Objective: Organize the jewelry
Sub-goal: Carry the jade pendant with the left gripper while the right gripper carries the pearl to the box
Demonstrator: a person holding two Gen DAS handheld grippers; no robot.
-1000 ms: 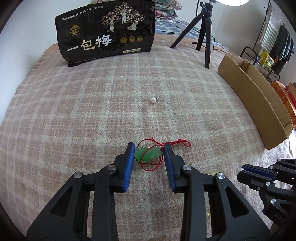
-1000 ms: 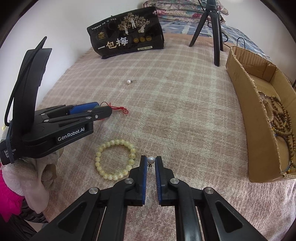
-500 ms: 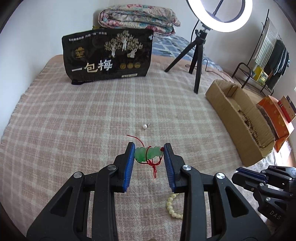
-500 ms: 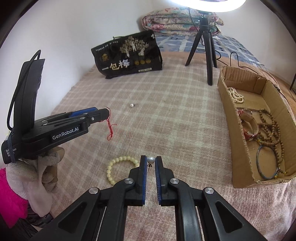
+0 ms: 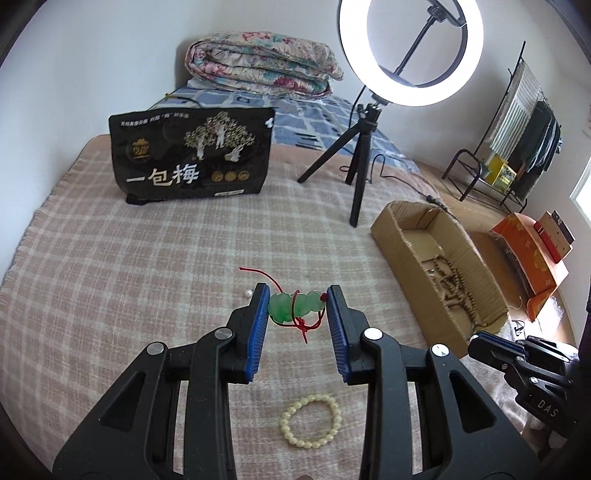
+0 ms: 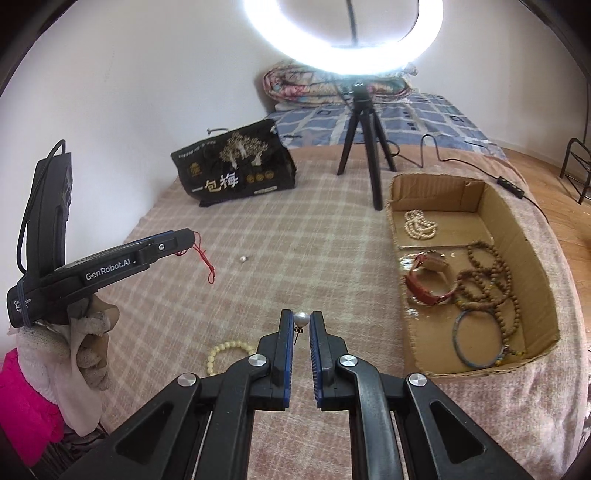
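Partly hidden — pearl earring, post unclear

Both views are bright and evenly lit. The strongest light comes from the round white ring lamp on a black tripod, far ahead of the left gripper; in the right wrist view it is burnt out to pure white with a soft halo. Shadows on the pink checked bed cover below the gripper are weak. The fisheye lens bends straight lines and leaves dark corners. The middle is sharp, the edges slightly soft.
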